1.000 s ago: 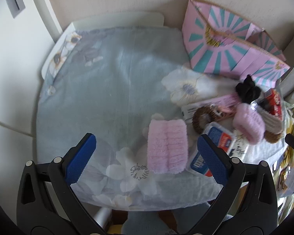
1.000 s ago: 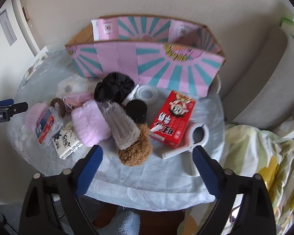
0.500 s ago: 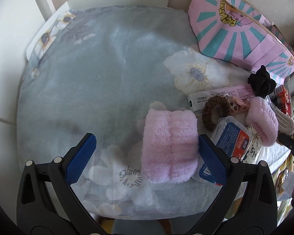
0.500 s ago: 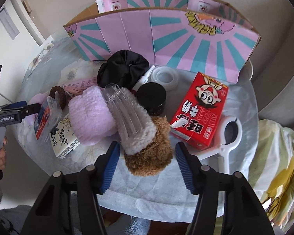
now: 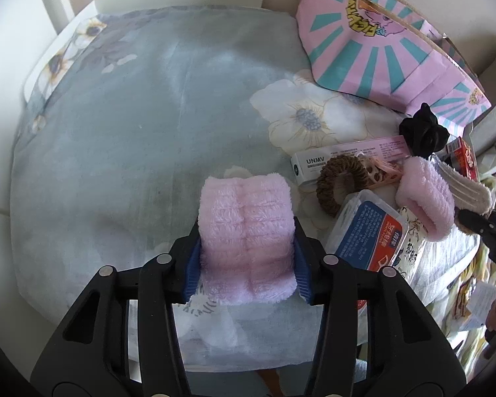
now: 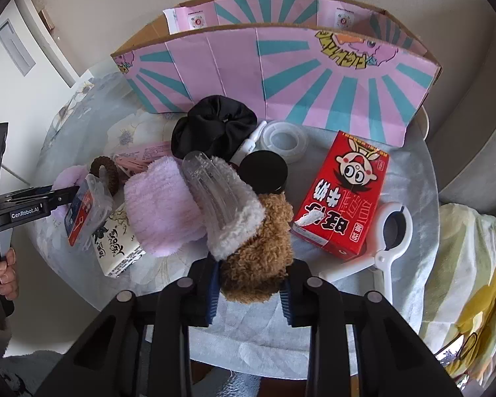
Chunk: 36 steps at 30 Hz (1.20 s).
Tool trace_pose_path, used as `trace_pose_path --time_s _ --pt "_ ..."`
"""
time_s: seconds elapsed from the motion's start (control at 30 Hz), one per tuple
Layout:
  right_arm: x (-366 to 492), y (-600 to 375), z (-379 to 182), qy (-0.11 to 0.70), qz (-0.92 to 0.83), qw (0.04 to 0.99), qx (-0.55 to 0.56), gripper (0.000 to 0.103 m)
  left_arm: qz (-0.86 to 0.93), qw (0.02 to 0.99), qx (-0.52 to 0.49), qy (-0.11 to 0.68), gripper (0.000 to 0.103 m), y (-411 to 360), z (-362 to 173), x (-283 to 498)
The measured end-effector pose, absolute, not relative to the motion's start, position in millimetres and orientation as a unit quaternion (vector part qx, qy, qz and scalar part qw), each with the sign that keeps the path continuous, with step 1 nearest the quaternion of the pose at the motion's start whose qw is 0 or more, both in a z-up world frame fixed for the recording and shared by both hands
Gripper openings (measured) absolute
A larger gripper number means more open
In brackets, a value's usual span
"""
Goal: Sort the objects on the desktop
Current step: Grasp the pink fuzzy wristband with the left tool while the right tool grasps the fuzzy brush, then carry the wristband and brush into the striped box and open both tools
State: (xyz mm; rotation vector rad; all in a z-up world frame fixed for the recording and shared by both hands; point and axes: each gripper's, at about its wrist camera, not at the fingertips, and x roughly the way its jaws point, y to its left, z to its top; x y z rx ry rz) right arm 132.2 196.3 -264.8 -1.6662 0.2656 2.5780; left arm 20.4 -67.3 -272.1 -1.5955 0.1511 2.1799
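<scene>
Left hand-held gripper [image 5: 246,264], jaws closing, pads against a fluffy pink wristband [image 5: 246,231] on the cloth-covered worktop [image 5: 132,132]. Right hand-held gripper [image 6: 249,292] clamped on a brown curly-plush hair clip [image 6: 259,251], beside the red carton [image 6: 344,195].

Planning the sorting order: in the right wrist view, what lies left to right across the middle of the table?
Clear plastic case → pink fluffy band → brown fuzzy item → red carton → white clip.
</scene>
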Motion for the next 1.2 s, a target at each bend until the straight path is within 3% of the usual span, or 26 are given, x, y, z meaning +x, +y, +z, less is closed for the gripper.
trace_pose_path --time_s 0.5,1.2 --pt "138.5 188.4 -239.2 0.091 0.851 0.042 -0.516 0.026 0.804 0.228 -0.545 0.065 0.041 -71.2 -236.7 13.0" --pt "168.7 195.5 -126.1 0.098 0.912 0.066 -0.392 0.026 0.850 0.278 -0.443 0.061 0.041 -60.3 -120.8 21.9"
